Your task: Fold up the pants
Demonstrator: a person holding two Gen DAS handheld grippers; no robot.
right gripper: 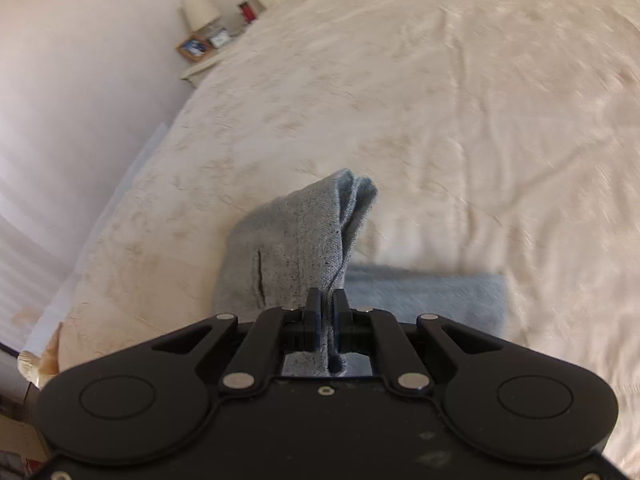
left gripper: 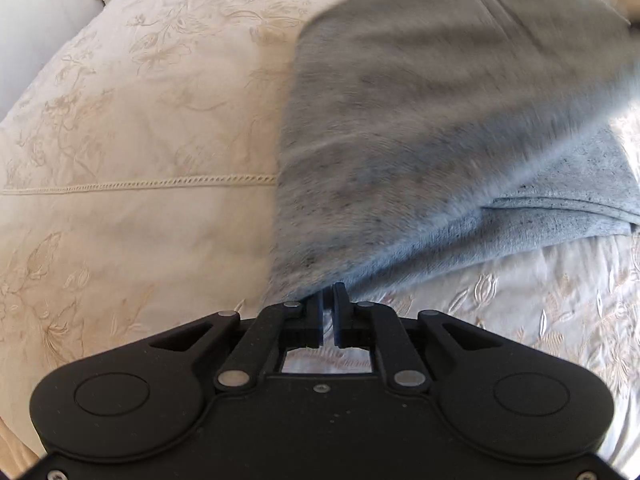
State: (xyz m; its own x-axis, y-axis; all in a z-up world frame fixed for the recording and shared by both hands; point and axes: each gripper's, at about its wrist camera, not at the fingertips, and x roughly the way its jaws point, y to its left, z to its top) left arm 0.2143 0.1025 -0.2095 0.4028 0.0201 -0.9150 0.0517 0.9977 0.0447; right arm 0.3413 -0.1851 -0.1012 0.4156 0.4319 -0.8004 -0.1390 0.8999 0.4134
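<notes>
The grey pants (left gripper: pixel 420 132) rise as a blurred sheet from my left gripper (left gripper: pixel 328 296) up toward the top right, with a folded part lying on the bed at right. The left fingers stand almost together, and a corner of the cloth is pinched at their tips. In the right wrist view, my right gripper (right gripper: pixel 327 300) is shut on a bunched fold of the pants (right gripper: pixel 296 240), which stands up in a peak ahead of the fingers. A flat layer of the pants (right gripper: pixel 424 296) lies on the bed behind it.
A cream embroidered bedspread (left gripper: pixel 132 160) covers the bed under everything. A bedside table with a lamp (right gripper: pixel 200 10) and a framed picture (right gripper: pixel 194 48) stands at the far left by the wall. The bed's left edge (right gripper: pixel 120 200) drops off next to the wall.
</notes>
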